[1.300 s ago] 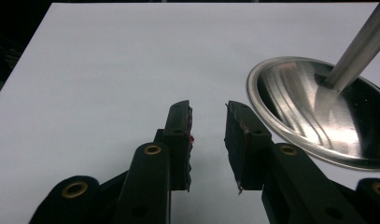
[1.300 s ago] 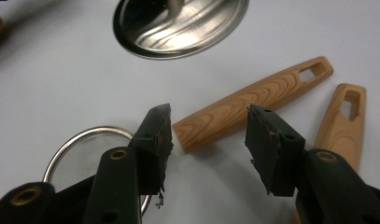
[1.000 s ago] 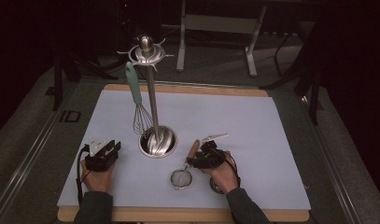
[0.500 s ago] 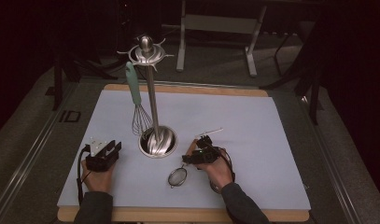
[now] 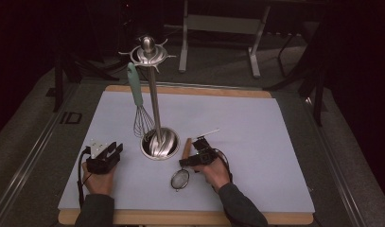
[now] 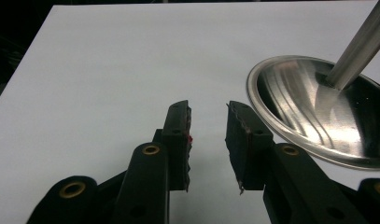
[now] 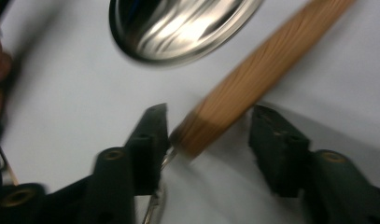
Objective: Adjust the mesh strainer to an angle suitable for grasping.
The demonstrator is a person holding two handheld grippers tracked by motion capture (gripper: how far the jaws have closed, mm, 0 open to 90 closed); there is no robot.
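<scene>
A small mesh strainer (image 5: 179,179) with a wooden handle (image 7: 253,79) lies on the white mat, just right of the utensil stand's shiny round base (image 5: 159,143). My right gripper (image 7: 211,116) is open and straddles the handle's lower end. The left jaw is close to the wood and a gap shows at the right jaw. In the high view the right gripper (image 5: 189,160) sits low over the strainer. My left gripper (image 6: 208,109) is open with nothing between its jaws. It rests left of the base (image 6: 318,112), where the high view places the left gripper (image 5: 115,150).
A whisk (image 5: 142,118) with a teal handle hangs from the stand's top hooks, and its wires reach down near the base. The white mat (image 5: 256,118) covers a wooden board. Dark floor and metal frame legs lie beyond the far edge.
My right gripper has slid a little to the left and down, closing in around the strainer's wooden handle. The left gripper and the stand have not moved.
</scene>
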